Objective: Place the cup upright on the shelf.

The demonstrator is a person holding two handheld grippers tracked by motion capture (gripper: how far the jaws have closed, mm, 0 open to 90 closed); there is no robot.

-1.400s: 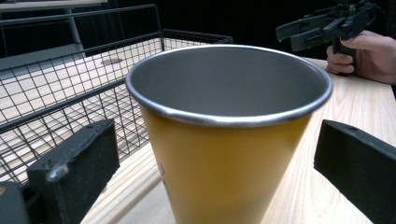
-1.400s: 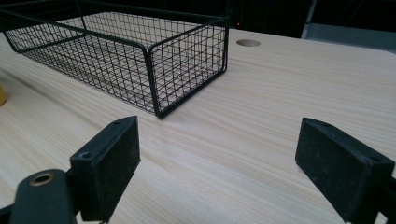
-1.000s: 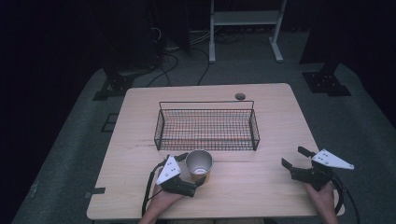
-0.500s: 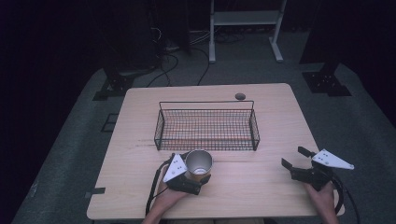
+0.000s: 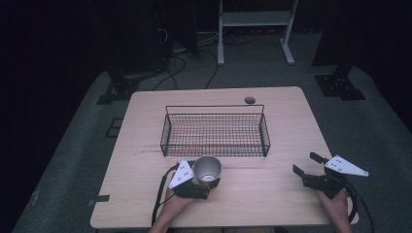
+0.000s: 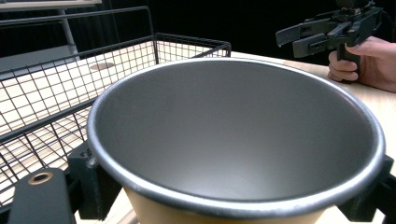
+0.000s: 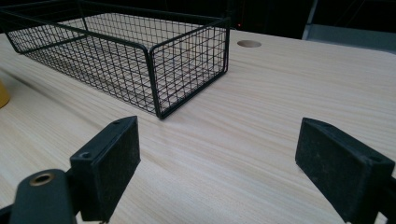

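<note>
Metal-lined and yellow outside, the cup [image 5: 207,169] stands on the table [image 5: 272,194] just in front of the wire basket [image 5: 215,131], clamped by the left gripper [image 5: 200,180], whose jaws have just closed on it. In the left gripper view, both jaws press the cup's [image 6: 233,135] sides beside the basket [image 6: 56,102]. In the right gripper view, the right gripper [image 7: 233,168] is spread wide, nothing between its jaws, near the basket's [image 7: 187,65] corner.
</note>
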